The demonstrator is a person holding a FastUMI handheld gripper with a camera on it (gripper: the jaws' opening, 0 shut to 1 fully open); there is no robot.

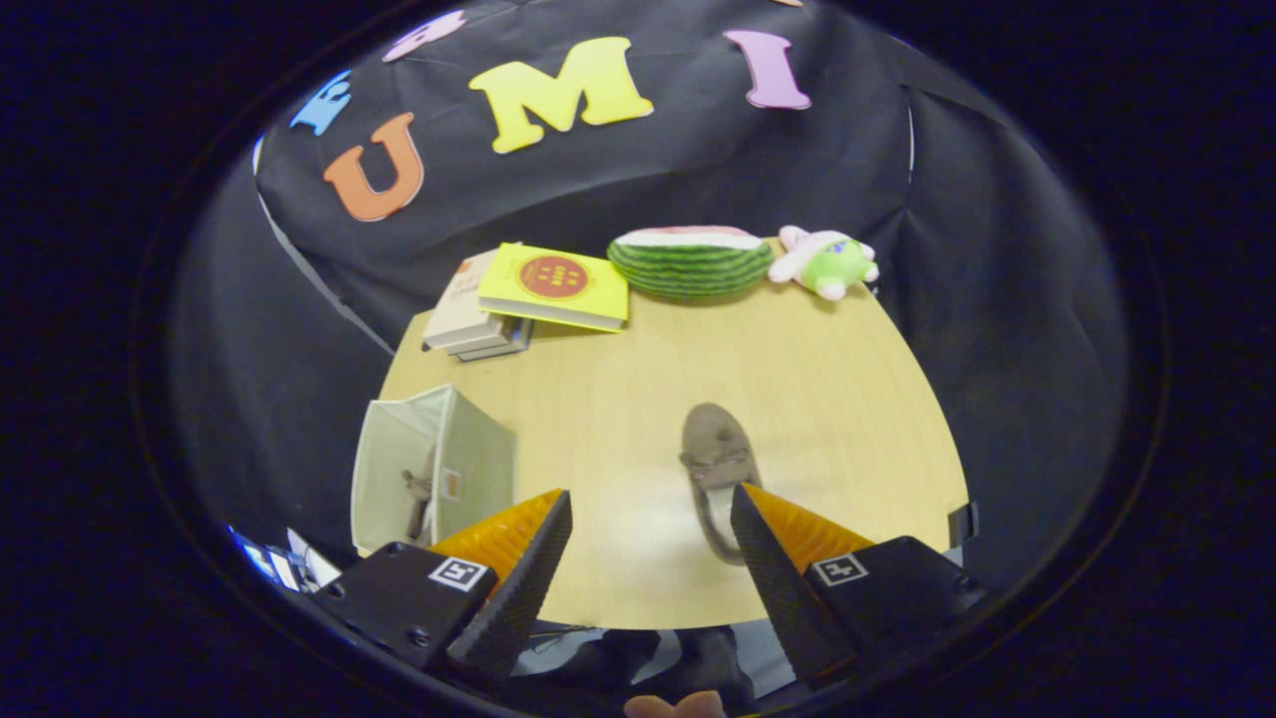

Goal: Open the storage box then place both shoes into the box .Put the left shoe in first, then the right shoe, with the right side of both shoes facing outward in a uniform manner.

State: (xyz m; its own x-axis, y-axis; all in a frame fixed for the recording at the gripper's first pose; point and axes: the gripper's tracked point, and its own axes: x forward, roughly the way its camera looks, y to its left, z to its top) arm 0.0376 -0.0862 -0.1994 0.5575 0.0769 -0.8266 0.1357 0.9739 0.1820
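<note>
On the left side of the wooden table (797, 379) stands one storage box (478, 459), pale green and made of cloth; its top is open; one shoe (419, 494) is inside it, dark and partly hidden, and it seems to stand on end against the box's wall, but which way its toe points is too hard to tell. There is a small tag on the box's side, too small to read.

Behind the box, at the far side of the table, sits a pile of books (478, 319); it looks like three or four, but the exact count is hard to tell; the top one is a yellow book (556, 284) with a red round mark on its cover; the writing on it is too blurry to read.

The gripper (650, 504) is held above the near part of the table; its two fingers are spread wide apart and hold nothing; only bare table shows between them.

One more shoe (716, 454), brownish grey, lies flat on the table just ahead of the right-hand finger; its long line runs away from the gripper, with the toe pointing toward the far side of the table and the heel tucked behind the fingertip.

At the far edge lies one watermelon slice toy (690, 261); just right of it lies one plush toy (825, 261), green and pink.
</note>
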